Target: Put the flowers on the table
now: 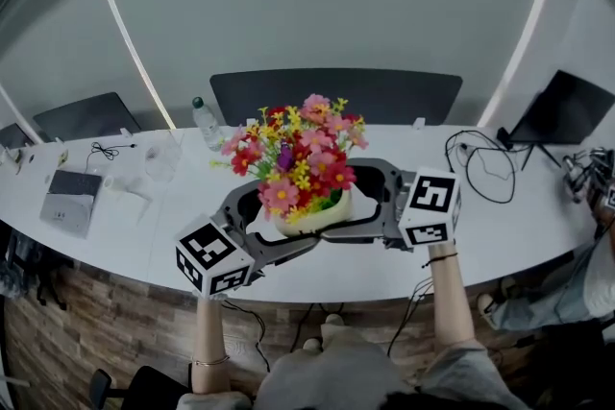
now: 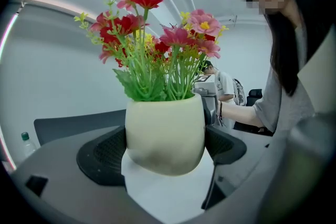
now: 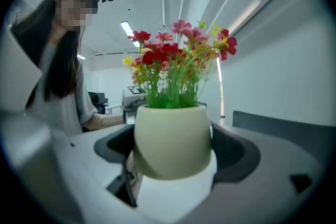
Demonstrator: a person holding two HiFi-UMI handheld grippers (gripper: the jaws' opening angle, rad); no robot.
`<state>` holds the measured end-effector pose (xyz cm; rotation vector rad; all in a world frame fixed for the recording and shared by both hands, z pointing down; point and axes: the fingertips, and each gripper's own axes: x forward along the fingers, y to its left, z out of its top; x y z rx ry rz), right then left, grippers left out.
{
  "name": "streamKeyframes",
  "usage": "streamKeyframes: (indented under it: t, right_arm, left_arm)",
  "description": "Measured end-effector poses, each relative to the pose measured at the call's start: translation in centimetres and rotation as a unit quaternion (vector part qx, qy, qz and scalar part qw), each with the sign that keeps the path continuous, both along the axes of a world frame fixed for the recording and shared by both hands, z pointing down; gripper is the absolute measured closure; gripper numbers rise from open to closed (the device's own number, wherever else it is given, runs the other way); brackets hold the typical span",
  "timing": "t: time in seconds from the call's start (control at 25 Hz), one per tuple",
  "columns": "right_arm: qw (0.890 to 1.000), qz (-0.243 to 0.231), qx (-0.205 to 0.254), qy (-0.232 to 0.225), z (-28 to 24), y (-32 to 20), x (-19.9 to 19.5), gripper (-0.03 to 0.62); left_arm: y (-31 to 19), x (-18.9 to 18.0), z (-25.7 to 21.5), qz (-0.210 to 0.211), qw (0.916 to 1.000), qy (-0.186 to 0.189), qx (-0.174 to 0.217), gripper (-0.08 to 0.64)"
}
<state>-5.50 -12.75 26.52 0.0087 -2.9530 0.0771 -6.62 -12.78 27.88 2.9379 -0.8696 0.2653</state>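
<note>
- The left gripper (image 2: 165, 152) and right gripper (image 3: 173, 152), nearest, each had their fingers clenched on the sides of the cream pot (image 1: 312, 216).
- The long white desk (image 1: 500, 226) lay beneath.
- The pot, with its red, pink and yellow flowers (image 1: 298, 154), was over the desk's near part; whether it touched the desk was unclear.
- A water bottle (image 1: 205, 125) stood behind.

Pot (image 1: 312, 218) hemmed by left gripper (image 1: 269, 226), right gripper (image 1: 360, 204). Room above flowers (image 1: 298, 154). Table (image 1: 514, 240) bare front-right. Bottle (image 1: 205, 123) rear-left, cable (image 1: 480, 170) rear-right.

On table (image 1: 125, 226), seemingly, flower pot (image 1: 312, 218) between left claw (image 1: 269, 221) and right claw (image 1: 363, 204), bottle (image 1: 205, 123) behind, laptop (image 1: 562, 106) far right
</note>
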Motion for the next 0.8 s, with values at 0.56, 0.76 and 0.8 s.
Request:
streamKeyframes:
  t: [0.56,0.76,0.8]
  right_arm:
    - [1.0,-0.026,-0.01,-0.001,3.0,-4.3,0.4,0.146]
    - [0.999,-0.029,-0.021,0.005,3.9,-5.1,-0.3,0.146]
    - [0.999,-0.029,-0.021,0.007,4.2,-5.3,-0.5,0.146]
  left_arm:
    - [-4.3,0.4,2.9,-0.028,0.9995,-0.011,-0.01,0.094]
    - [-5.0,-0.2,3.9,-0.032,0.9992,-0.01,-0.021,0.094]
    - [-5.2,-0.4,4.1,-0.031,0.9992,-0.011,-0.022,0.094]
